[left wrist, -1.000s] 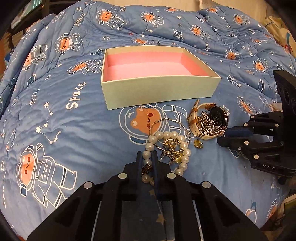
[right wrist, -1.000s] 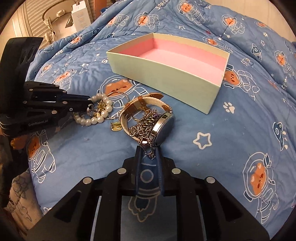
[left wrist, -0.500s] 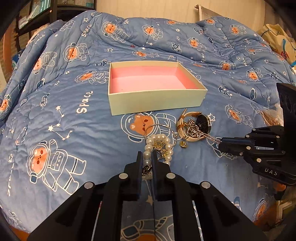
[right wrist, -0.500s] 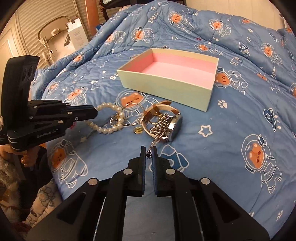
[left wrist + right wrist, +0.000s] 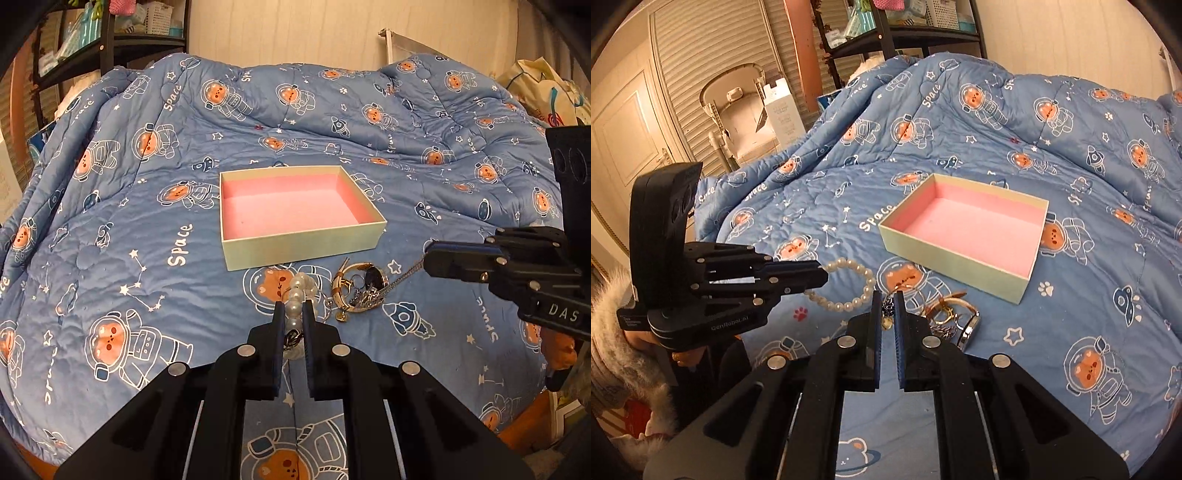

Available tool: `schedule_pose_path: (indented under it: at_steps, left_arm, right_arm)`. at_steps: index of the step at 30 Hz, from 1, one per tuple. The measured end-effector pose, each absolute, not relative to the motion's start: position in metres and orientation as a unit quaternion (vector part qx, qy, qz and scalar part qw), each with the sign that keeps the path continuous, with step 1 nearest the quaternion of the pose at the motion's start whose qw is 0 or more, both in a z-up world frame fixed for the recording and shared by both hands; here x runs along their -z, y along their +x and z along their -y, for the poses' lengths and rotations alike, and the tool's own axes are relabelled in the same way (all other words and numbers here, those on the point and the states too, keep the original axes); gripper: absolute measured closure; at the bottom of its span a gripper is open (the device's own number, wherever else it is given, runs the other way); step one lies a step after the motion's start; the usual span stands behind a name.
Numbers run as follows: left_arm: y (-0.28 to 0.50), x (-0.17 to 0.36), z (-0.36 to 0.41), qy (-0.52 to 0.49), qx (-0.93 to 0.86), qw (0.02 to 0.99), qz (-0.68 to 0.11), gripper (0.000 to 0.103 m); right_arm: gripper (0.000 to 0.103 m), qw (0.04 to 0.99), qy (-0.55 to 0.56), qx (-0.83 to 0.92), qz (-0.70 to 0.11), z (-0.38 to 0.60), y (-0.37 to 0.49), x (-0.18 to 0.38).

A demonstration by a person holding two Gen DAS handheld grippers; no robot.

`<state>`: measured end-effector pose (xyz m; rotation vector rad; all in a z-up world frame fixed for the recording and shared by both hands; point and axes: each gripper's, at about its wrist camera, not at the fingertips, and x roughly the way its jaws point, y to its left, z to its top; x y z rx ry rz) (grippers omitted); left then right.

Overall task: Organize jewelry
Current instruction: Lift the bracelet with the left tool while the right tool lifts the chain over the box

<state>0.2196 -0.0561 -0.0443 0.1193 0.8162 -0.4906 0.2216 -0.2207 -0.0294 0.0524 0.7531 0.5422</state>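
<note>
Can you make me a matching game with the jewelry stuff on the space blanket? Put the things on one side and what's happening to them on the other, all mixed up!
Things:
1. pearl bracelet
2. silver chain
3. box
4. watch

States:
A. nothing inside, pink lining showing
B. pinched by the left gripper
C. lying on the blanket in the pile
D. pinched by the right gripper

Pairs: 1-B, 2-D, 3-A, 4-C
</note>
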Motion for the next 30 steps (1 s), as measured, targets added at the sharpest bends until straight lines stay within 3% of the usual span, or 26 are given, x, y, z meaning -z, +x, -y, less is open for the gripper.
schedule_pose_path:
  at_steps: [30]
  left_arm:
    - [0.285,-0.019,0.074,0.065,0.242,0.893,-0.374,0.094]
  right_arm:
    - [0.097,0.920,-0.021,-0.268,-0.286,0.232,0.294,-0.119]
